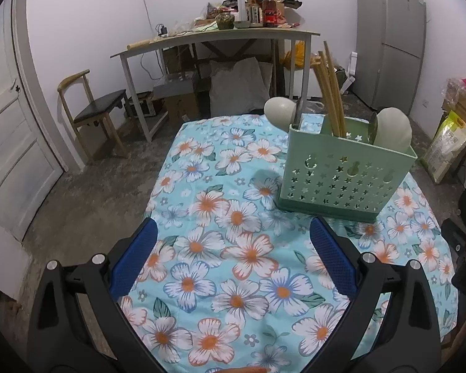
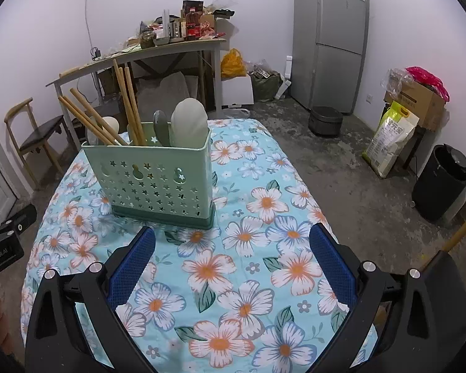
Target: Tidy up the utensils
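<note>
A pale green utensil holder [image 1: 341, 177] [image 2: 155, 180] with star-shaped holes stands upright on the floral tablecloth [image 1: 233, 248] [image 2: 248, 248]. Inside it are wooden chopsticks [image 1: 329, 93] [image 2: 127, 105], pale spoons [image 1: 391, 130] [image 2: 189, 124] and a dark green spoon [image 2: 161, 127]. Another pale spoon [image 1: 279, 110] leans out at the holder's left end. My left gripper [image 1: 233, 258] hovers open above the cloth, near and left of the holder. My right gripper [image 2: 233, 258] is open too, just in front of the holder and to its right. Neither holds anything.
Behind the table a cluttered desk [image 1: 217, 35] [image 2: 139, 52] stands against the wall, a chair [image 1: 90, 108] to its left. A grey fridge [image 2: 332, 37], a dark pot [image 2: 326, 121], a sack [image 2: 388, 136] and a black bin [image 2: 441, 180] are to the right on the floor.
</note>
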`<state>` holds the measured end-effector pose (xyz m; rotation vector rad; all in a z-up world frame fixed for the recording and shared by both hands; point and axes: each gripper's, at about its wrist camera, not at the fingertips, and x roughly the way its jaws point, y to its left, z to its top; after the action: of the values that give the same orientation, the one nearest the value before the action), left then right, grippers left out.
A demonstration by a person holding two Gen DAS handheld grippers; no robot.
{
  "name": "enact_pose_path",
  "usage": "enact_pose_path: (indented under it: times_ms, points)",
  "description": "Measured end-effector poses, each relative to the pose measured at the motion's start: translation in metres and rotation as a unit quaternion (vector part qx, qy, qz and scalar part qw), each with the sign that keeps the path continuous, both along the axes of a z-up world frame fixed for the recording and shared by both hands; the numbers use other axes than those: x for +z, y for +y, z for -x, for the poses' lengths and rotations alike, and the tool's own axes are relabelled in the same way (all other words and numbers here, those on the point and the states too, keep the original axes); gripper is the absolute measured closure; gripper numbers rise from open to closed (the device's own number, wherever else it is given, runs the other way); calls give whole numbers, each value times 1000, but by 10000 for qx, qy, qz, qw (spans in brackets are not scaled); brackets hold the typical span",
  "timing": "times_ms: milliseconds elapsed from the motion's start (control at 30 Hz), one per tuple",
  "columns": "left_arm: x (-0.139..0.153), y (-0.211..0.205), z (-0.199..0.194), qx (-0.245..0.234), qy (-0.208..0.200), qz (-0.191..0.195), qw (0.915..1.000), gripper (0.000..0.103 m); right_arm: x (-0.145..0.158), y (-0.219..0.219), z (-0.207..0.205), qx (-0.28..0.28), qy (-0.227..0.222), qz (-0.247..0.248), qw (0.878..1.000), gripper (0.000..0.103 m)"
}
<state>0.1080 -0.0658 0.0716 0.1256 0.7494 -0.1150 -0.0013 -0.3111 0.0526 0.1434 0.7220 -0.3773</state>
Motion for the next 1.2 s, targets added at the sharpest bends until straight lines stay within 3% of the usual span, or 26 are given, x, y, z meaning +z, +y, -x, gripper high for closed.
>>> enact_pose_path:
  times_ms: [467,1200]
  points:
    - [-1,6,-3,247,97,-139,9996,8,1,2,-1,10,5,17,10000,6]
    - [-3,7,-3,211,152,-111,9996,8,1,8,-2,84,20,27,10000,6]
